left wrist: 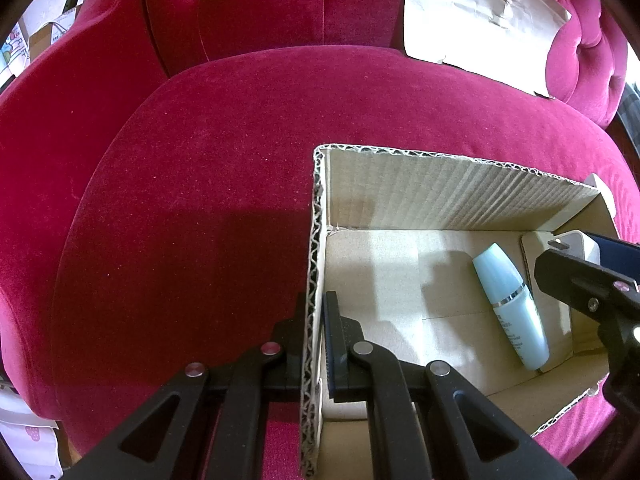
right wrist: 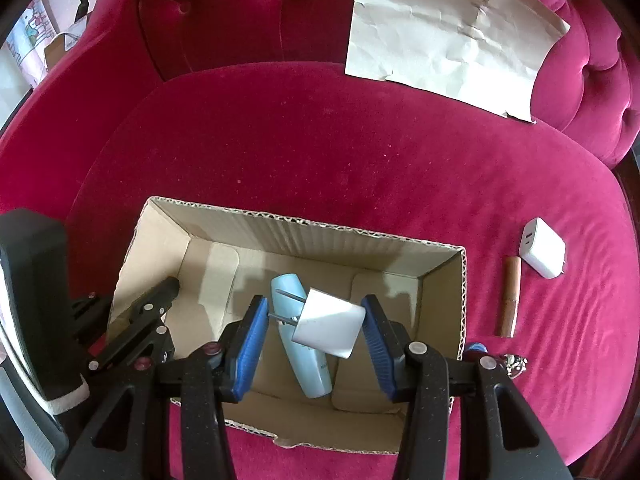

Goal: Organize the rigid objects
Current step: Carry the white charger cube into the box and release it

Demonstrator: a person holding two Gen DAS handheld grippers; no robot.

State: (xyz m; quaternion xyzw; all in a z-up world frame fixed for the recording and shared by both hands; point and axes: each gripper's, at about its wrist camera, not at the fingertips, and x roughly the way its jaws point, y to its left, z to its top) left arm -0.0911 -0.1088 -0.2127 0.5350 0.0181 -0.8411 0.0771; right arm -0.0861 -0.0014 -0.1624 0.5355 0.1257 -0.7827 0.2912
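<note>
An open cardboard box sits on a red velvet seat. A pale blue bottle lies on its floor, also in the left wrist view. My left gripper is shut on the box's left wall. My right gripper is open above the box. A white plug adapter with two metal prongs is between its blue pads, tilted over the bottle and touching neither pad. In the left wrist view the adapter is partly hidden behind the right gripper.
On the seat right of the box lie a second white charger, a brown tube and a small metal item. A crumpled sheet of paper leans against the backrest. The seat's left half is bare velvet.
</note>
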